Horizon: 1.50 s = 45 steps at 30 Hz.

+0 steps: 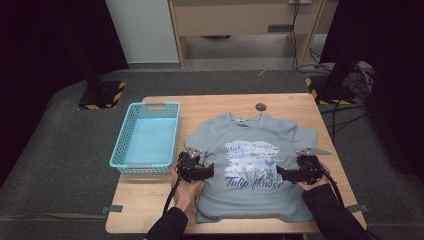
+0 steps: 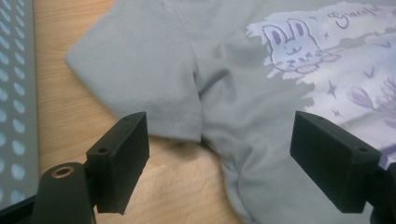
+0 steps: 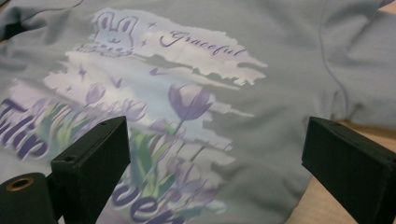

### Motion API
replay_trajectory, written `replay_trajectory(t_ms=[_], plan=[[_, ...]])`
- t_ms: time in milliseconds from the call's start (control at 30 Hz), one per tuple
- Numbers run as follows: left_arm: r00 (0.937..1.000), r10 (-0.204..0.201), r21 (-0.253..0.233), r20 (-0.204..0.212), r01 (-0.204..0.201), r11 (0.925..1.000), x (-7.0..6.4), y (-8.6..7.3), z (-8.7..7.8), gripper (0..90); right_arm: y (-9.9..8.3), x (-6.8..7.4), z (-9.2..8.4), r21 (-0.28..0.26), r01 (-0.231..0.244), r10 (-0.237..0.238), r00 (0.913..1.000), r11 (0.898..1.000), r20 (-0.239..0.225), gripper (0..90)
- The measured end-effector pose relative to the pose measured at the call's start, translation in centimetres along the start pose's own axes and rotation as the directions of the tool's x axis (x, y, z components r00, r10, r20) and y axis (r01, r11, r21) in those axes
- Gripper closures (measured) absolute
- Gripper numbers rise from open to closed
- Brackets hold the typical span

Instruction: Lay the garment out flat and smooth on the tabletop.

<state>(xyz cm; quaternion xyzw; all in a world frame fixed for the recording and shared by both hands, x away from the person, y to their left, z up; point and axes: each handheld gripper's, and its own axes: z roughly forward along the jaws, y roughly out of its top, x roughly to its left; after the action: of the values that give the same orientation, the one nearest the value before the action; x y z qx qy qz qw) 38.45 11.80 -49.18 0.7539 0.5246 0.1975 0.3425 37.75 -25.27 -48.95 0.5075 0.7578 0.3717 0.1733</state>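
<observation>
While the grey T-shirt (image 1: 252, 165) lies spread flat, print side up, on the right half of the wooden worktop (image 1: 150, 200), both grippers hover at its sides with nothing between the jaws. Left gripper (image 1: 209, 170): over the shirt's left edge, below the left sleeve, jaws pointing right toward the print, spread wide, released. In the left gripper view the left gripper (image 2: 219, 140) has its jaws straddling the armpit seam, one jaw over bare wood, the other over fabric; no contact visible. Right gripper (image 1: 281, 173): at the shirt's right edge, near the right sleeve, jaws pointing left, also released. In the right gripper view the right gripper (image 3: 215, 154) has its jaws wide apart above the tulip print and the shirt's side, with no cloth pinched. Collar toward the far edge, hem toward the near edge, where a dark cable (image 1: 172, 197) trails from the left gripper. A light blue basket (image 1: 120, 145) sits left of the shirt, just beside the left sleeve. A small dark round spot (image 1: 260, 106) shows on the worktop, far of the collar.
</observation>
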Motion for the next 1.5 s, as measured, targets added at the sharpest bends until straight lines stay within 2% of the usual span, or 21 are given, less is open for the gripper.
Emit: replay_trajectory(t_ms=[100,200,267,333,433,500,567,667,767,833,900,1000,1067,1233,1300,1333,1500], plan=[[0.9998,-0.016,0.005,-0.014,0.017,0.9999,-0.1,0.5,1.1,18.8,-0.8,0.7,-0.5,0.020,0.023,-0.023,0.9995,1.000,-0.020,7.2],[0.9981,-0.018,0.001,-0.060,0.018,0.9998,0.0,1.0,2.2,19.1,-1.5,1.4,-0.7,0.050,0.058,-0.057,0.9978,0.997,-0.033,6.5],[0.9962,-0.050,-0.029,-0.071,0.048,0.9984,0.5,1.2,2.8,21.4,-1.8,1.9,-0.9,0.065,0.075,-0.072,0.9964,0.995,-0.045,6.4],[0.9932,-0.068,-0.027,-0.094,0.066,0.9974,0.9,1.5,3.4,22.3,-1.9,2.2,-0.9,0.073,0.096,-0.093,0.9945,0.993,-0.049,6.1],[0.9899,-0.094,-0.039,-0.106,0.090,0.9952,1.4,2.0,4.1,22.7,-1.9,2.1,-0.8,0.081,0.095,-0.090,0.9945,0.992,-0.053,6.0],[0.9866,-0.100,-0.053,-0.129,0.094,0.9942,1.7,2.4,4.5,22.8,-1.9,1.9,-0.7,0.084,0.088,-0.083,0.9950,0.993,-0.055,5.9],[0.9819,-0.124,-0.052,-0.143,0.118,0.9917,2.2,2.8,4.9,23.4,-1.9,1.8,-0.7,0.085,0.081,-0.077,0.9955,0.993,-0.056,6.0],[0.9744,-0.132,-0.032,-0.182,0.129,0.9912,3.0,3.1,5.6,23.1,-1.9,1.8,-0.7,0.087,0.084,-0.079,0.9951,0.993,-0.060,6.3],[0.9604,-0.130,-0.017,-0.246,0.130,0.9914,3.8,3.2,6.3,23.5,-1.9,1.9,-0.5,0.096,0.091,-0.085,0.9940,0.991,-0.069,6.2],[0.9558,-0.146,-0.007,-0.255,0.149,0.9888,4.2,3.2,6.7,25.1,-1.9,1.9,-0.4,0.100,0.094,-0.087,0.9935,0.991,-0.074,6.3],[0.9513,-0.132,0.000,-0.278,0.138,0.9905,4.2,3.2,7.1,27.5,-1.8,1.9,-0.4,0.103,0.093,-0.085,0.9934,0.990,-0.077,6.4],[0.9414,-0.116,0.005,-0.317,0.124,0.9923,4.1,3.2,7.8,27.9,-1.8,1.8,-0.4,0.105,0.091,-0.083,0.9934,0.990,-0.079,6.5],[0.9364,-0.119,0.005,-0.330,0.128,0.9918,4.2,3.1,8.2,28.8,-1.8,1.8,-0.4,0.105,0.090,-0.082,0.9933,0.990,-0.081,6.5],[0.9415,-0.146,0.001,-0.304,0.153,0.9882,4.6,3.2,8.3,37.1,-1.8,1.8,-0.3,0.110,0.093,-0.083,0.9925,0.990,-0.089,6.7],[0.9437,-0.178,-0.008,-0.279,0.183,0.9831,4.8,3.2,8.3,42.3,-1.8,1.8,-0.3,0.112,0.093,-0.083,0.9923,0.989,-0.092,6.7],[0.9437,-0.179,-0.012,-0.278,0.183,0.9830,4.7,3.2,8.3,46.4,-1.8,1.8,-0.3,0.112,0.093,-0.083,0.9921,0.989,-0.094,6.9],[0.9535,-0.163,0.000,-0.254,0.168,0.9857,4.1,3.5,8.4,68.4,-1.8,1.9,-0.2,0.116,0.099,-0.087,0.9911,0.988,-0.100,7.0]])
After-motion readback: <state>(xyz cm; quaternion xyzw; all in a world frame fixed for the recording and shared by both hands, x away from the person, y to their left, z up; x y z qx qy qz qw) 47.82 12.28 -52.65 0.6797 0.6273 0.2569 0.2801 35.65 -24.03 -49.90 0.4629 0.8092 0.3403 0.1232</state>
